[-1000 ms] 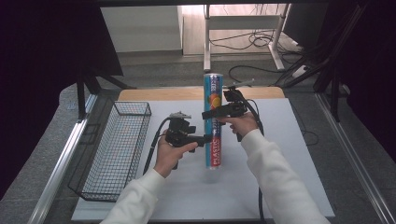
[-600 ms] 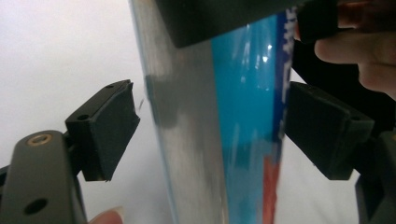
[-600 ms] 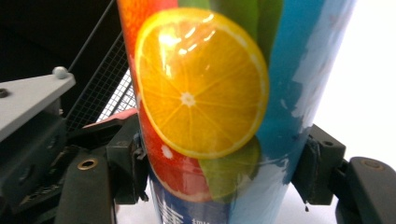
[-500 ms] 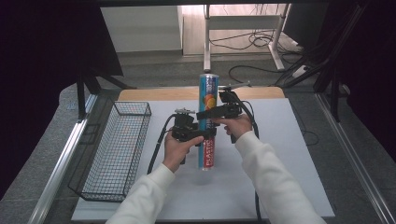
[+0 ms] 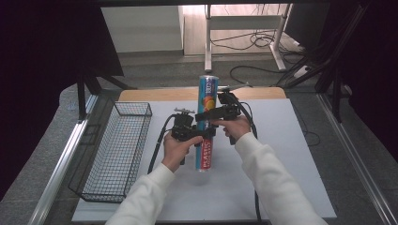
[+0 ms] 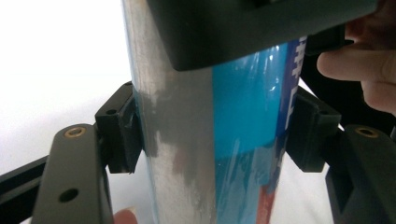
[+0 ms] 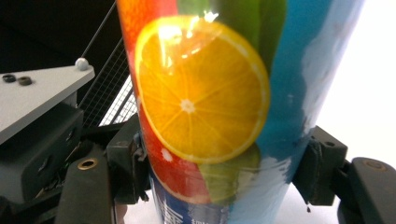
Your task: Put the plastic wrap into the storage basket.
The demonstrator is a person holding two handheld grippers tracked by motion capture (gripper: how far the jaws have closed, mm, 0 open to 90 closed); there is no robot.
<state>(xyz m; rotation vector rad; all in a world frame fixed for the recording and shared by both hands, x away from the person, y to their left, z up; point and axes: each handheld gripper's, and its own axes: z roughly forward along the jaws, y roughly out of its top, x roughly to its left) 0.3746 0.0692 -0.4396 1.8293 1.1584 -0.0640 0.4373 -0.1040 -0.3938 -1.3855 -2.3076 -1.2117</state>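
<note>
Here is the tall tube [image 5: 205, 123], a long can printed in blue with an orange slice near its top and red lettering lower down, standing upright a little back from the middle of the white table [image 5: 291, 187], its foot on the surface and its lid reaching toward the far edge. Both hands are on it now. The left gripper [image 5: 202, 135] comes in from the left side and has its two black jaws pressed against opposite sides of the tube at about mid-height; in the left gripper view the pads [image 6: 122, 128] sit flush on the silvery and blue wrap [image 6: 243, 140], so it is clamped on. The right gripper [image 5: 206, 114] sits just above it, reaching across from the right, and in the right gripper view its jaws flank the tube [image 7: 205, 107] right below the orange slice, the left pad [image 7: 128, 163] touching; the right one looks to be in contact too, though the curve of the can makes that hard to be sure of. The two grippers are stacked close, one just over the other. Over by the left edge of the table lies a black wire basket [image 5: 112, 154], long side running front to back, well apart from the tube. White sleeves [image 5: 277, 187] come up from the near edge.
</note>
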